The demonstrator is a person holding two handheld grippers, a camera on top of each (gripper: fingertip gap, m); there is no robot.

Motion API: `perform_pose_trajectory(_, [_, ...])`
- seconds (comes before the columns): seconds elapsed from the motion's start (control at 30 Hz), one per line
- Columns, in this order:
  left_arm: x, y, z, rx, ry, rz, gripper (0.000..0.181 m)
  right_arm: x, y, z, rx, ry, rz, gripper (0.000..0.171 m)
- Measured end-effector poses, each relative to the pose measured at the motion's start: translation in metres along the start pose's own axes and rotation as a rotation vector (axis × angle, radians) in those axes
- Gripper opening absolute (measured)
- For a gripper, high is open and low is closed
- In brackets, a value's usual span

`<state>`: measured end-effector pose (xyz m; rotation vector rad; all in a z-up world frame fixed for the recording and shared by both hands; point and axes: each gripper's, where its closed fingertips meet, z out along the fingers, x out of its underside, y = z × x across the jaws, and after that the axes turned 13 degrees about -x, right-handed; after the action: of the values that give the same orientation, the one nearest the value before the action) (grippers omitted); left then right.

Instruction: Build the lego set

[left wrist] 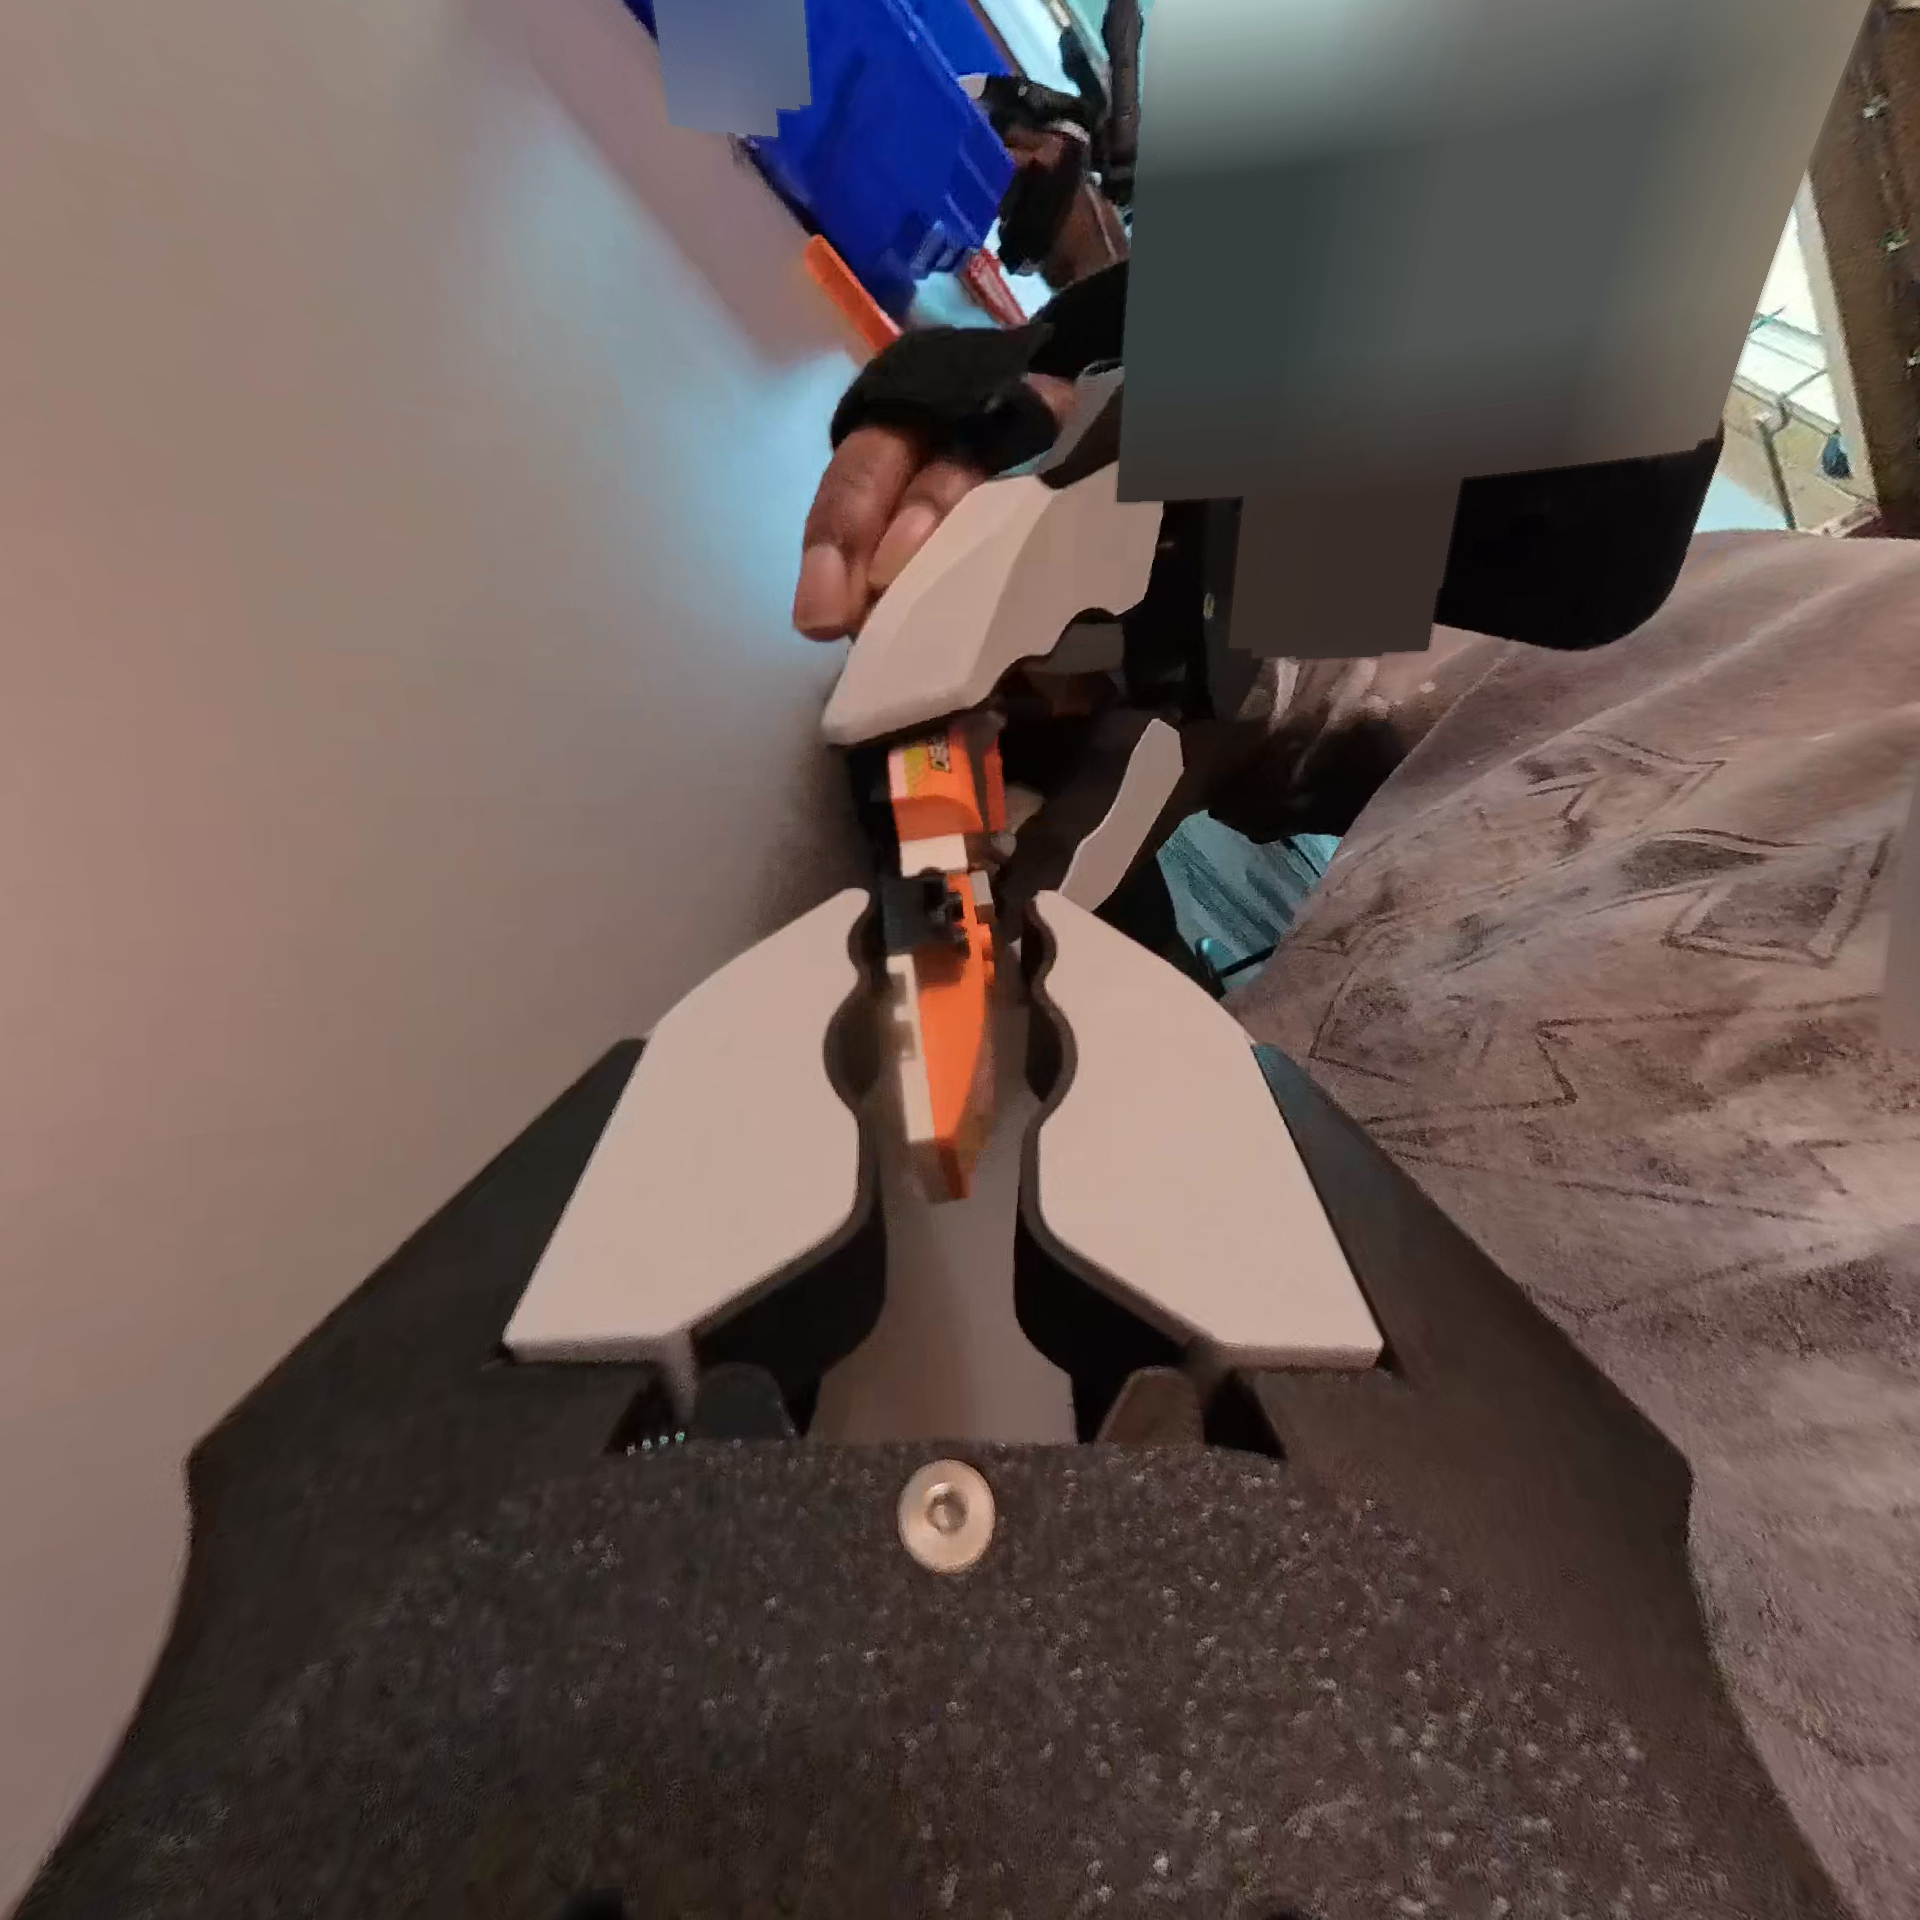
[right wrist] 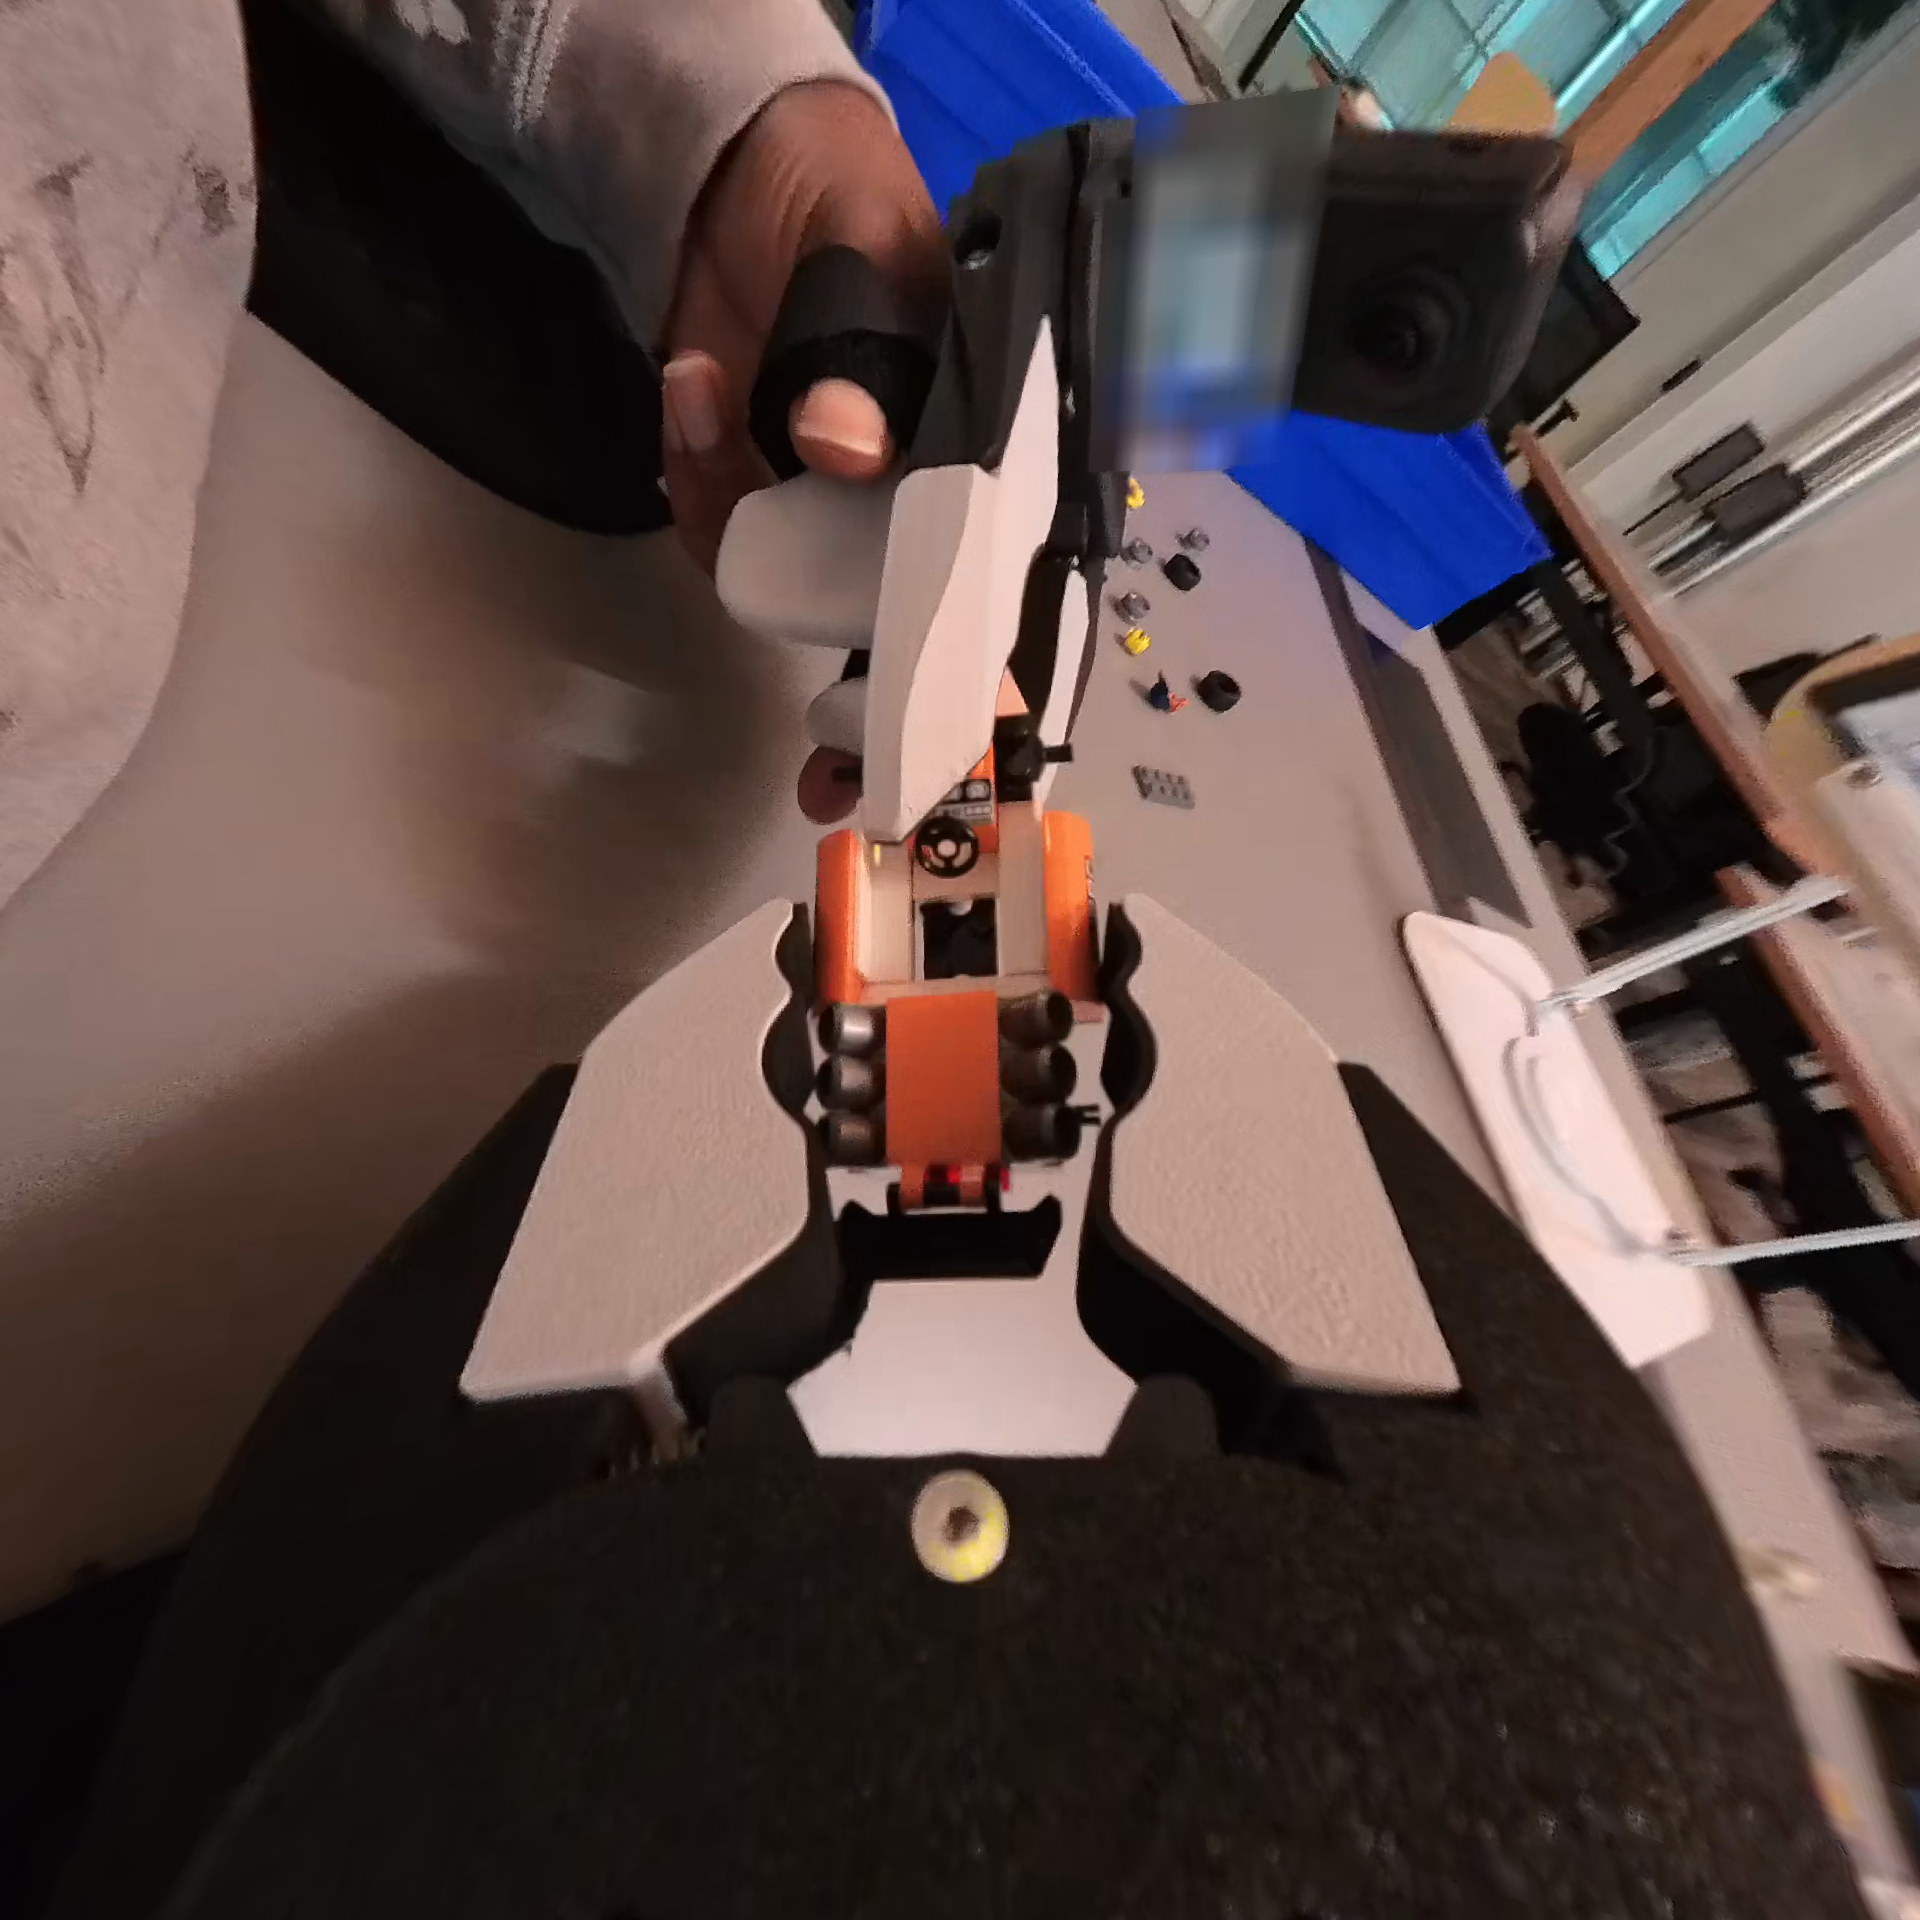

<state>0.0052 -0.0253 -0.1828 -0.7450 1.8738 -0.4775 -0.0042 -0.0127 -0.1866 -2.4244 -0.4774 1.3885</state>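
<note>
Car (right wrist: 951, 1039): body, seat, steering wheel, exhausts built.
Right hand-held gripper (right wrist: 951, 935): clamps car's rear.
Left hand-held gripper (left wrist: 945, 925): grips its front.
Left: wheels (right wrist: 1218, 691) and studs (right wrist: 1132, 605) loose on the tabletop (right wrist: 1299, 831) beyond.

the toy car (right wrist: 956, 1039) is orange with white panels, grey pipes along both sides and a black steering wheel. each tool (right wrist: 956, 925) has pale grey fingers on a speckled black body. the bins (right wrist: 1382, 499) are bright blue, the desk (right wrist: 1288, 831) light grey. small yellow, grey and black pieces (right wrist: 1174, 623) dot it.
</note>
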Motion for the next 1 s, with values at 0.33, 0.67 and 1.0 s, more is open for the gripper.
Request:
perform_pose_trajectory(0.33, [-0.022, 0.036, -0.002, 0.039, -0.033, -0.289, 0.035, 0.045, -0.007, 0.003, -0.148, -0.043, 0.384, 0.053])
perform_pose_trajectory(0.67, [-0.002, 0.067, -0.004, -0.203, 0.047, -0.024, 0.029, 0.086, 0.008, 0.006, -0.387, 0.217, 0.402, 0.053])
perform_pose_trajectory(1.0, [0.028, 0.065, 0.001, -0.326, 0.155, 0.322, 0.031, 0.082, -0.006, -0.007, -0.377, 0.332, 0.378, 0.063])
